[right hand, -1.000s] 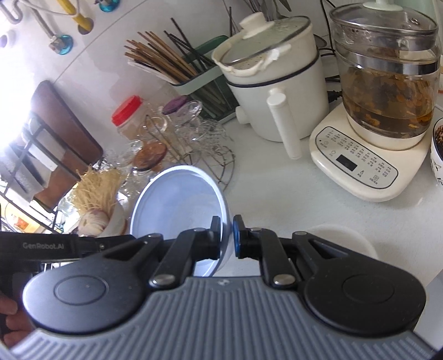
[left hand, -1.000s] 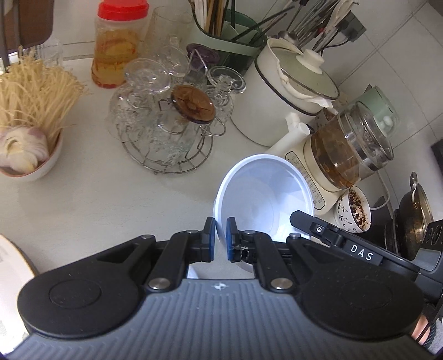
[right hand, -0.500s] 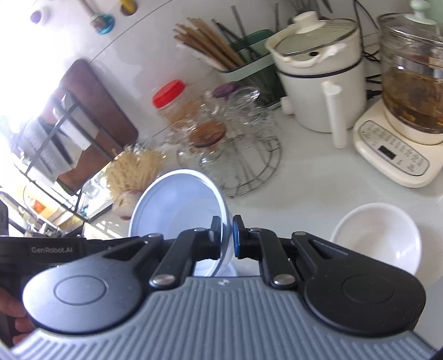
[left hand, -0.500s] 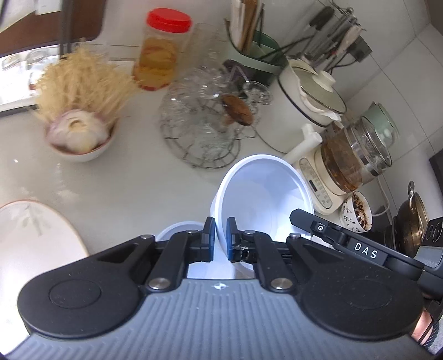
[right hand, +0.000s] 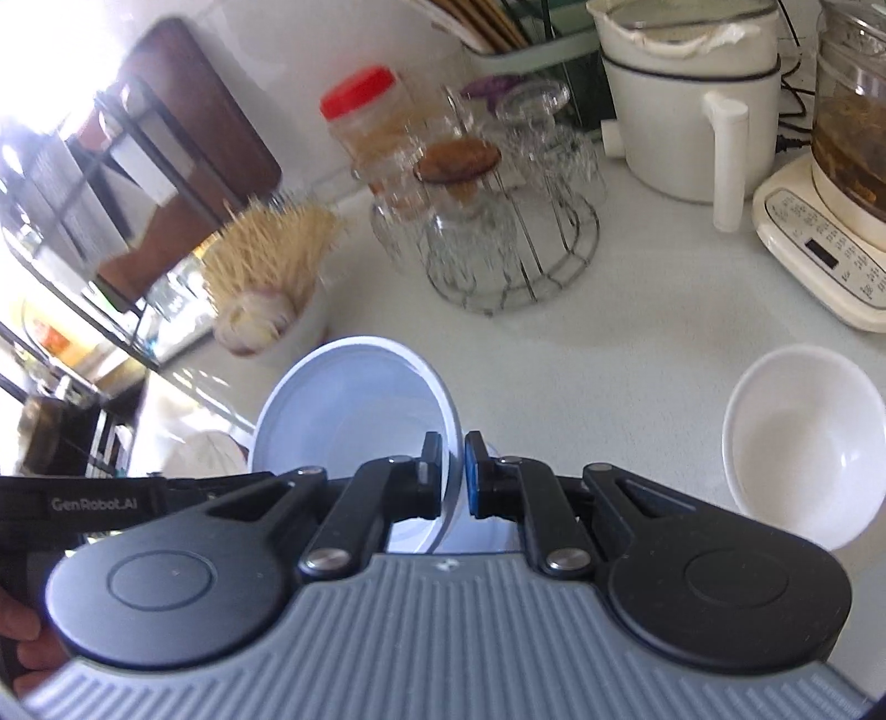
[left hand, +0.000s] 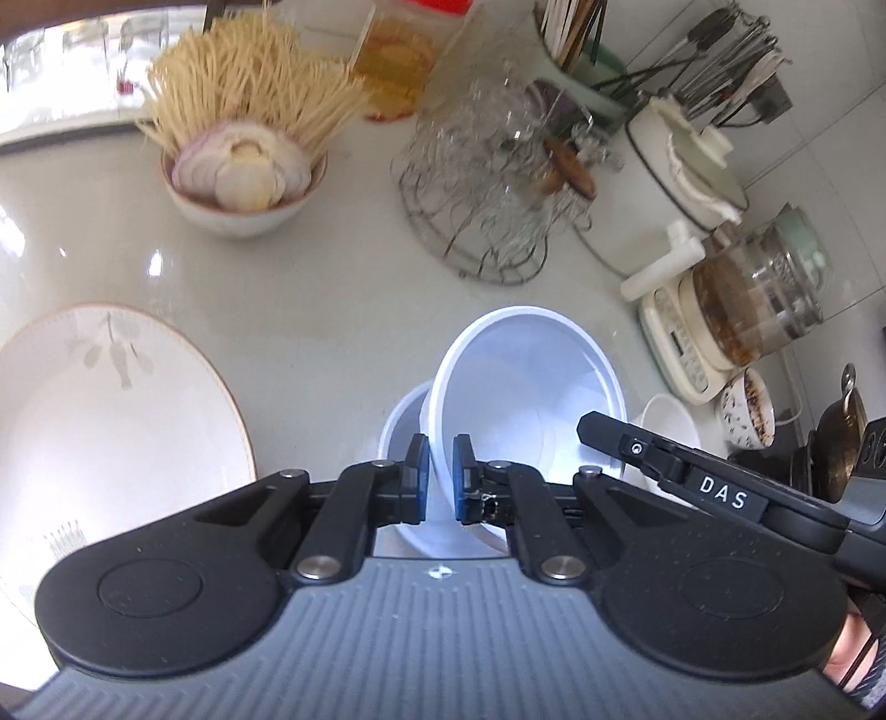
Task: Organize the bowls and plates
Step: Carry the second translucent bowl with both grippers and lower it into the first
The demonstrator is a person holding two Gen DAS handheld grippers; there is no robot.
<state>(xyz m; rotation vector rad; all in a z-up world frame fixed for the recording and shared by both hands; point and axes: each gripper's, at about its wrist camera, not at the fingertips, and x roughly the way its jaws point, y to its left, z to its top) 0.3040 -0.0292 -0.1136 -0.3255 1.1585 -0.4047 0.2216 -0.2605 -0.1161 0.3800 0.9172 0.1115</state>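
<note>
I am gripping opposite rims of one light, slippery, stiff white bowl point(left hand: 526, 399) with left tongs point(left hand: 440, 479) and right tongs point(right hand: 453, 475), hovering mid-table above another bowl point(left hand: 401, 426).

I was working in a home kitchen. The pale countertop point(left hand: 310, 288) carried an electric cooking pot point(right hand: 681, 111), a glass kettle point(left hand: 758, 293) on its heating base, a wire rack of glasses point(left hand: 487, 183), chopsticks point(left hand: 565, 27), and a bowl of noodles and garlic point(left hand: 243, 177).
</note>
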